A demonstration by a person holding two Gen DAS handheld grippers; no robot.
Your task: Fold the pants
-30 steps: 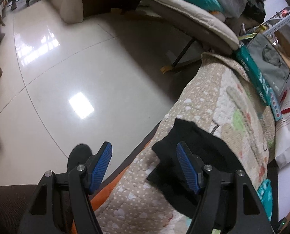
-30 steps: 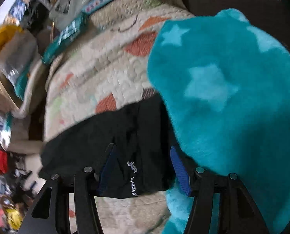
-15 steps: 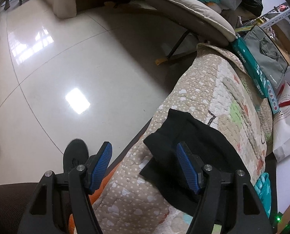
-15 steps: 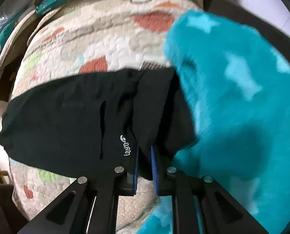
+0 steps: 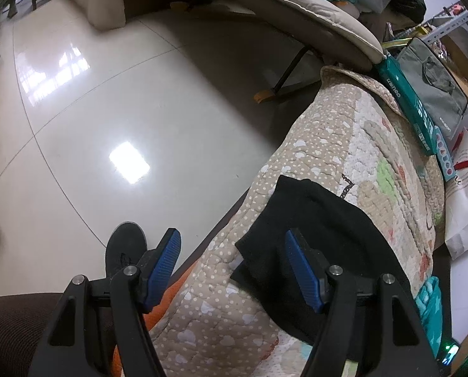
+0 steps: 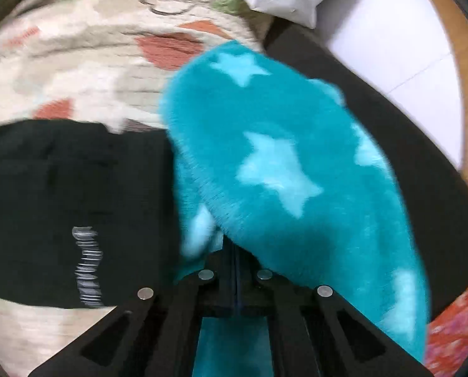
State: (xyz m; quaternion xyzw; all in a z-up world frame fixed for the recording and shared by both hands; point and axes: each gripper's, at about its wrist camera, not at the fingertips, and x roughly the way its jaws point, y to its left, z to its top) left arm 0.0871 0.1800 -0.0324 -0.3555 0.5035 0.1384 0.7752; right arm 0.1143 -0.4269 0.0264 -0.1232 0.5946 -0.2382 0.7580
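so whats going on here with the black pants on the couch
A person with a gripper in each hand is folding black pants laid on a patterned quilted cover. The right gripper has just closed its jaws at the pants' edge, beside a fluffy teal star-print blanket; the blur hides what it pinches. The left gripper hangs open over the other end, one finger above the black fabric, gripping nothing.

Right tongs [image 6: 235, 279]: jaws gone from wide apart to fully together; view swung off black fabric pants [image 6: 61, 207] onto fluffy teal star-patterned blanket [image 6: 290, 169], now draping their tips
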